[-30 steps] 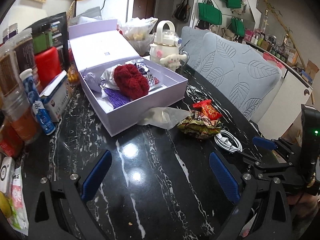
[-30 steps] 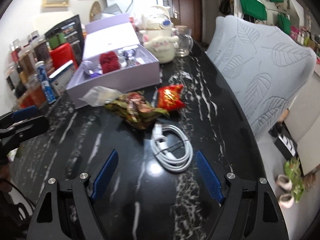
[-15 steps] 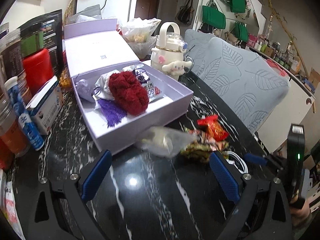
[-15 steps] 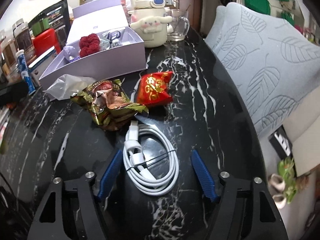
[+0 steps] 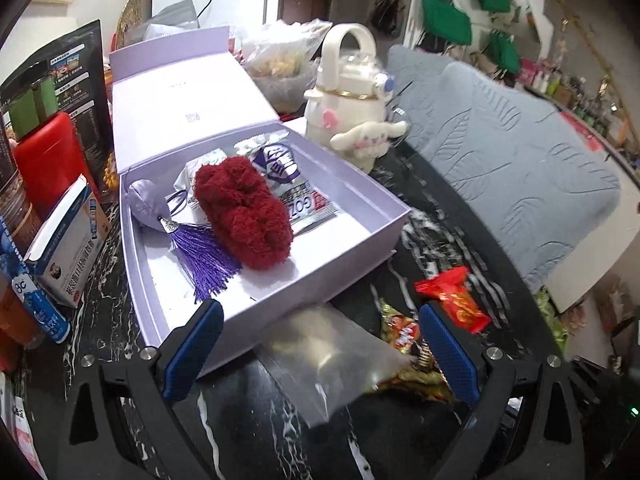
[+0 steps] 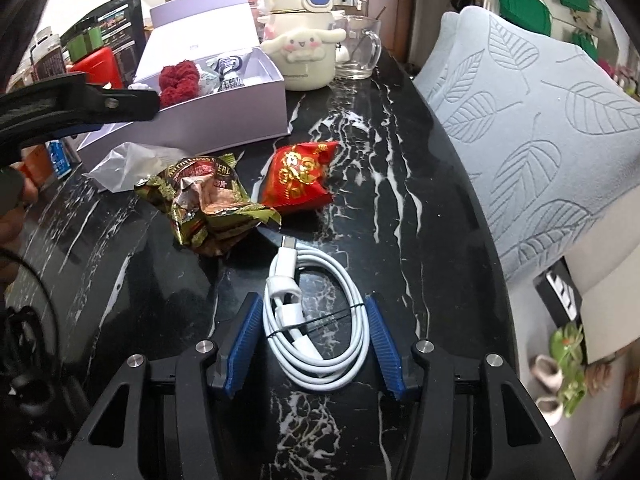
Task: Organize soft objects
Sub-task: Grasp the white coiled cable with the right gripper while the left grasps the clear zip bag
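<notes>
Jaws: right gripper (image 6: 314, 344) wide astride white cable coil (image 6: 316, 316) at lower centre, left gripper (image 5: 320, 350) wide over clear bag (image 5: 332, 360) | risk: slack loops slipping out, thin plastic sliding on glossy desk (image 6: 420, 184)

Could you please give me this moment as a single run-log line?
left tongs: open, over clear plastic bag | right tongs: open, straddling white cable coil | lavender box: open, red fluffy item inside

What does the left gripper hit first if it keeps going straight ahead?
Likely the clear plastic bag, lying between the open fingers of the left gripper. Just behind it stands the front wall of the lilac box. Depth is uncertain in the fisheye.
</notes>
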The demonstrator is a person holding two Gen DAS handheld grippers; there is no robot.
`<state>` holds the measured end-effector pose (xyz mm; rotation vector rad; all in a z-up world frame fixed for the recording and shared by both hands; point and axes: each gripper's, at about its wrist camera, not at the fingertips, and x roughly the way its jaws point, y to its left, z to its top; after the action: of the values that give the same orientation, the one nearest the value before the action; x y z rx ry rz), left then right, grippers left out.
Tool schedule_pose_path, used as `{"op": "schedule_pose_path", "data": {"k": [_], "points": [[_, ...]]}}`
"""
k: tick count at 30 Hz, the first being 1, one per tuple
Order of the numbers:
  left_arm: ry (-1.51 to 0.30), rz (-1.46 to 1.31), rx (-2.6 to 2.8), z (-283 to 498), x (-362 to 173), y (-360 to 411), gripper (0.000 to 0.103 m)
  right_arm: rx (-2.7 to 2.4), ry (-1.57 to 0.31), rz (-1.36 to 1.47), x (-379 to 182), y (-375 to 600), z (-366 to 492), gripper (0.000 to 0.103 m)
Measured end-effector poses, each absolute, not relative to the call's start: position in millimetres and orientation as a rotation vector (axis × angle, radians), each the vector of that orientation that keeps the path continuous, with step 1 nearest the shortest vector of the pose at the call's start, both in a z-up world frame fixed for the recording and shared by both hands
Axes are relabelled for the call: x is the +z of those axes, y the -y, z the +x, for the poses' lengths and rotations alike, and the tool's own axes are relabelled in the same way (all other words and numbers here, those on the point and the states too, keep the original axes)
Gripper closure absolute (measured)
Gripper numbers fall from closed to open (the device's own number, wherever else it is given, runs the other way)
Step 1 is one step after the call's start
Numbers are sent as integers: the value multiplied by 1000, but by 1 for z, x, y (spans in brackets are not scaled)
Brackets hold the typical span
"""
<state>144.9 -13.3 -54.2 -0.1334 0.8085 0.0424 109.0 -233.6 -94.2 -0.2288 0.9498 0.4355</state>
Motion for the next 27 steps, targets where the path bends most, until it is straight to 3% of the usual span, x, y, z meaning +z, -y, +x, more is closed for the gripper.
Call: {"op": "schedule_pose_path", "data": {"k": [12, 27], "points": [[-840, -58, 139, 139, -67, 14, 3, 445, -942, -216, -95, 238, 113, 50], [-980, -226, 160, 130, -104, -9, 3, 446, -940, -209, -95, 243, 114, 50]]}}
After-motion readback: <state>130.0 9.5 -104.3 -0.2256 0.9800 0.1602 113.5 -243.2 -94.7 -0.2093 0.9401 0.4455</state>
